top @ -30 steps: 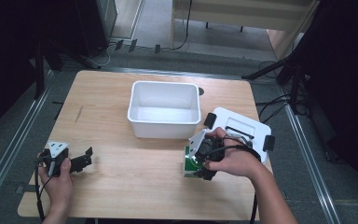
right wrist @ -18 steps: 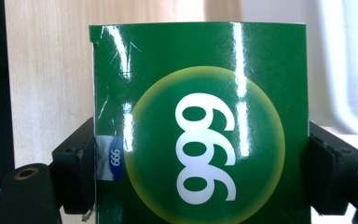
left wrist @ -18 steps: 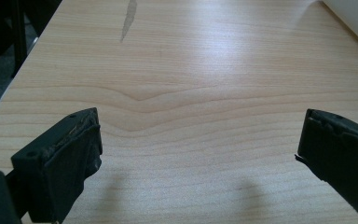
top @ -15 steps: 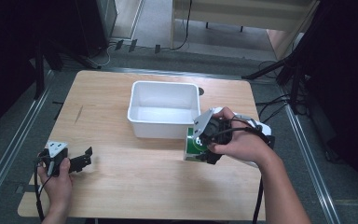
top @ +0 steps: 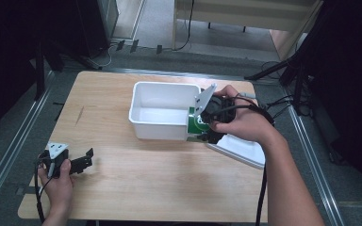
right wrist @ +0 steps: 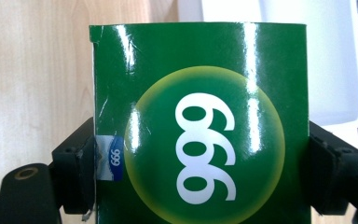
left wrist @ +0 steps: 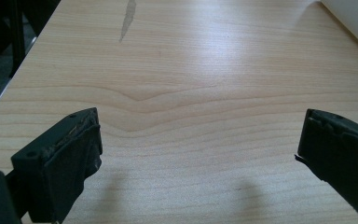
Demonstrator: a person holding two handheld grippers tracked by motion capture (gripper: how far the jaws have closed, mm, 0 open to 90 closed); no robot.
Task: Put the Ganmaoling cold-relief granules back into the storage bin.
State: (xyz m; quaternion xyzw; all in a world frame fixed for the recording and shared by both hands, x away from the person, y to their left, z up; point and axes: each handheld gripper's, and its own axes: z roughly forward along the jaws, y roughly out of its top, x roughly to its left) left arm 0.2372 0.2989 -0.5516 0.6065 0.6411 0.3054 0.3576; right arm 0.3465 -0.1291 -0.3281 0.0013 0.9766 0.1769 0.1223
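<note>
At the near left corner of the wooden worktop [top: 136, 179], the left gripper [top: 86, 159] is held low by a hand [top: 59, 181], its jaws spread wide with only bare wood seen between them in the left gripper view. A dark streak [left wrist: 129, 14] is seen on the wood farther ahead of it, and a corner of the white tub [left wrist: 354, 21] is caught at the upper right of that view.

Farther back on the right, the right gripper [top: 206, 126] is gripped by the other hand [top: 242, 123] above the worktop. A green box [right wrist: 200, 126] with a yellow circle and white numerals is pinched between its jaws, one jaw pressed against each side of the box. In the high view the green box [top: 199, 123] is seen just beside the right wall of the white tub [top: 162, 129], off the worktop. A flat white lid [top: 240, 149] is lain on the worktop under the right hand. The tub is stood near the middle of the far half of the worktop.
</note>
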